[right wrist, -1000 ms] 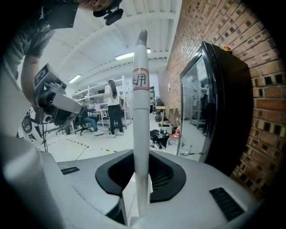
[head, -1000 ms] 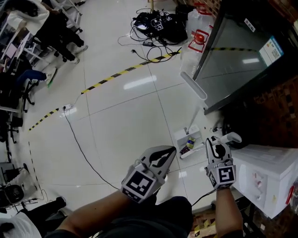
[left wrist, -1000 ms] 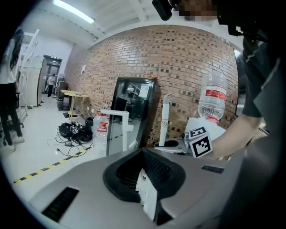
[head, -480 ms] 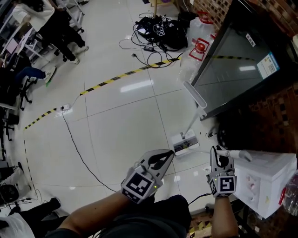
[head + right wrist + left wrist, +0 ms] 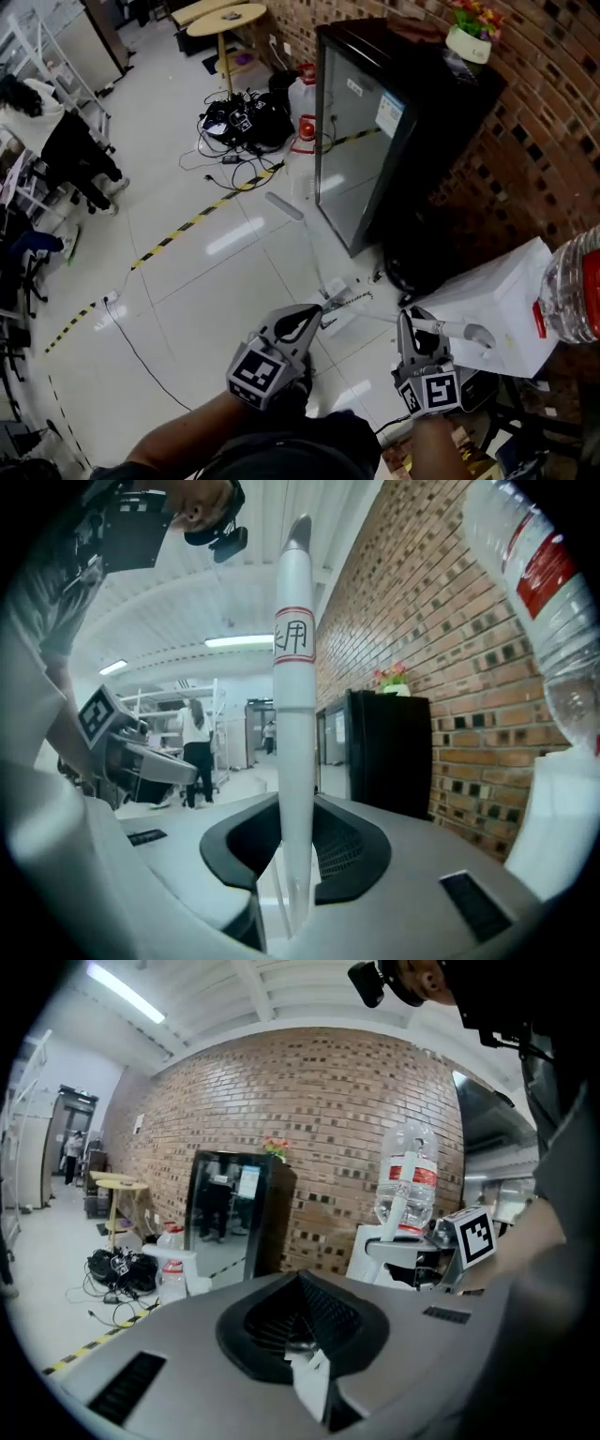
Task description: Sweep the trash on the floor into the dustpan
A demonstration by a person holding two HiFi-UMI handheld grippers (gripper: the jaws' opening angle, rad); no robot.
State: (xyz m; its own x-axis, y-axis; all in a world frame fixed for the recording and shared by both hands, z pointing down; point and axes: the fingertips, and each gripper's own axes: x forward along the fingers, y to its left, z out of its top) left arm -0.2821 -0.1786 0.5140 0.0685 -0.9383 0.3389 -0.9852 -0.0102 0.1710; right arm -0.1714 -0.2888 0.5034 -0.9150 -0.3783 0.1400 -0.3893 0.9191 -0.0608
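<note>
A white dustpan (image 5: 336, 298) rests on the pale floor tiles, and its long thin handle (image 5: 281, 204) leans up and away to the left. Just in front of the pan, my left gripper (image 5: 314, 319) is shut; in the left gripper view (image 5: 302, 1283) only a small white scrap shows at the jaw seam. My right gripper (image 5: 409, 326) is shut on the white broom handle (image 5: 473, 335), which stands between the jaws in the right gripper view (image 5: 292, 667). A few small specks of trash (image 5: 375, 277) lie beside the pan.
A black glass-door cabinet (image 5: 375, 112) stands against the brick wall. A white water dispenser (image 5: 487, 300) with a bottle (image 5: 572, 291) is at my right. A cable pile (image 5: 239, 122), striped floor tape (image 5: 187, 225) and a floor cord (image 5: 131, 337) lie further off.
The head view has swung up toward the brick wall. The dustpan now sits close in front of my left gripper. My right gripper keeps the broom handle, which now points right.
</note>
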